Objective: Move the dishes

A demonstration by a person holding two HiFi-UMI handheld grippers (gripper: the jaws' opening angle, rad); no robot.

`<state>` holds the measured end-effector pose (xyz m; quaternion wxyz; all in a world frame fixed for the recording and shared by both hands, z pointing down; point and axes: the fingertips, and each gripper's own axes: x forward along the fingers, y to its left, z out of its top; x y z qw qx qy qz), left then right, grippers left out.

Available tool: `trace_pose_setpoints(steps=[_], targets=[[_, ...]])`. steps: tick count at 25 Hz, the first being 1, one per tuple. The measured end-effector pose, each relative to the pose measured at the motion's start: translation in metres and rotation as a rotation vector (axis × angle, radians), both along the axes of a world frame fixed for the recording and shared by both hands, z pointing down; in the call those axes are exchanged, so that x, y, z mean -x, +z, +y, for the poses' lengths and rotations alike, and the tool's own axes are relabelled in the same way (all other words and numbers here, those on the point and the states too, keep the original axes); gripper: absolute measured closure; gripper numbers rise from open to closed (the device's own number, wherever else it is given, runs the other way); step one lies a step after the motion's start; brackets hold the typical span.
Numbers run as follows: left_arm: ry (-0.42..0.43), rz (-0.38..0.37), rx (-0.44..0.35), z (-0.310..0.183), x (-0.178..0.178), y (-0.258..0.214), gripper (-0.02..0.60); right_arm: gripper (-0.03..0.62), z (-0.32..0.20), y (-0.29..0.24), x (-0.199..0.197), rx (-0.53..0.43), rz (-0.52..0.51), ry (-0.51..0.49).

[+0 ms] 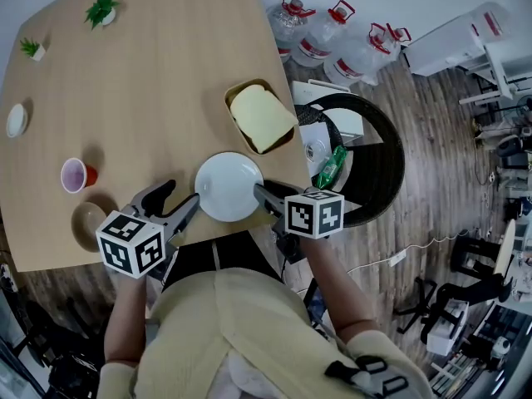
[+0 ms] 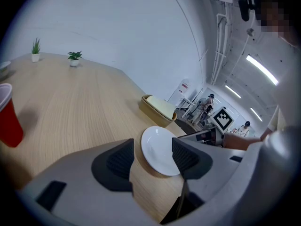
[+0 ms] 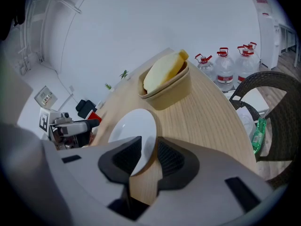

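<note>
White plate (image 1: 226, 185) lies on the wooden surface (image 1: 150, 81), between the two claws and close to the surface's near edge. The right claw (image 3: 149, 158) has its jaws drawn in to a narrow gap with the plate's rim between them, a pad on either face, so it appears to pinch that rim. The left claw (image 2: 153, 158) stands wide apart and empty, with the plate just ahead of its tips and not touching them.

A pinch on a thin, smooth rim from one side only looks like a weak hold. Once lifted, the plate's weight would hang out ahead of the right claw, and it could pivot or slide out of the pads. The surface ends just behind that claw, with a dark wicker chair (image 1: 382, 165) and the floor beyond, so a slipped plate might fall clear rather than land back.

If the left claw comes in too fast, it could shove the plate against the right claw's grip and loosen it. A tan tray (image 1: 259, 116) holding a pale yellow block sits ahead of the right claw, where a forward swing could strike it.
</note>
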<state>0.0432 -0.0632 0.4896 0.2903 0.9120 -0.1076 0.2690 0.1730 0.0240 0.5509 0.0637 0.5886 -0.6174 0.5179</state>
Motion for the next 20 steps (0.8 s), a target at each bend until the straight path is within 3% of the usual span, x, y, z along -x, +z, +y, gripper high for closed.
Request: trace_pose_setpoints(steps=[4,20], targets=[[-0.005,0.004,-0.007,-0.002,0.004,-0.003,0.324,0.514,0.002,0.001,-0.002,0.019,0.022,0.016],[-0.011,0.015,-0.057,-0.006,0.018,-0.017,0.324,0.539,-0.008,-0.008,-0.003,-0.012,-0.029,0.092]])
